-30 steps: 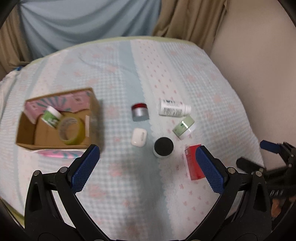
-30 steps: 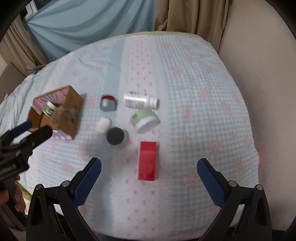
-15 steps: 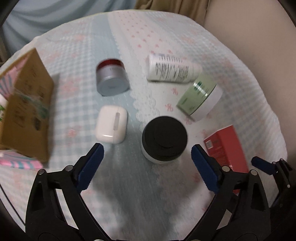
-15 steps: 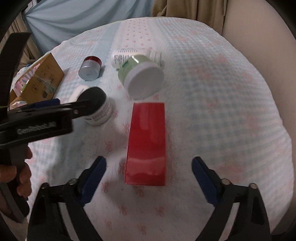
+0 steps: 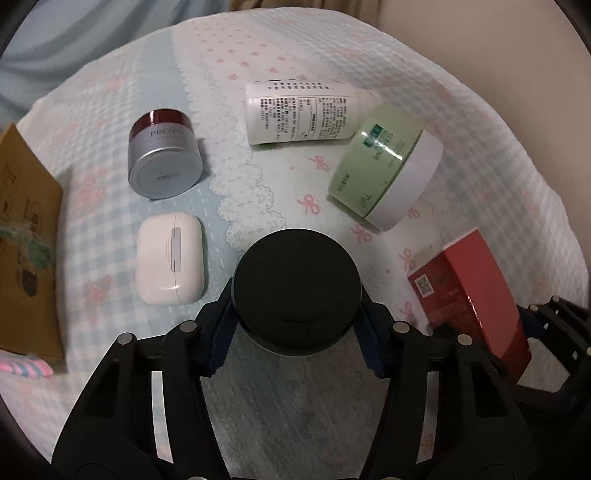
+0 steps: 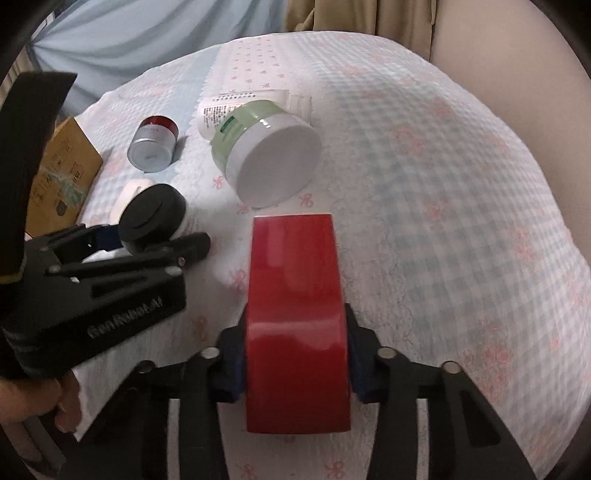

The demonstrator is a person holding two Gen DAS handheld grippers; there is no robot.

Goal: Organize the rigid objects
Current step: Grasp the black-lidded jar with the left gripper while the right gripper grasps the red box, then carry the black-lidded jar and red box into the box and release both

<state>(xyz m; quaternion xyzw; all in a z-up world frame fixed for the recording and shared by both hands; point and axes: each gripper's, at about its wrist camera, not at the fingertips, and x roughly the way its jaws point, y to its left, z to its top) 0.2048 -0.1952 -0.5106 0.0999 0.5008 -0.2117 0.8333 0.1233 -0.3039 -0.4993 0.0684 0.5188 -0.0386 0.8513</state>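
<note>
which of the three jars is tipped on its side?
The green jar with the white lid, its lid facing sideways beside the white bottle. The silver jar and the black-lidded jar stand upright.

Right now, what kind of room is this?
Probably a bedroom: the things lie on a soft quilted bedspread with bows, curtains hang behind, and there are face-cream jars like the green jar.
</note>
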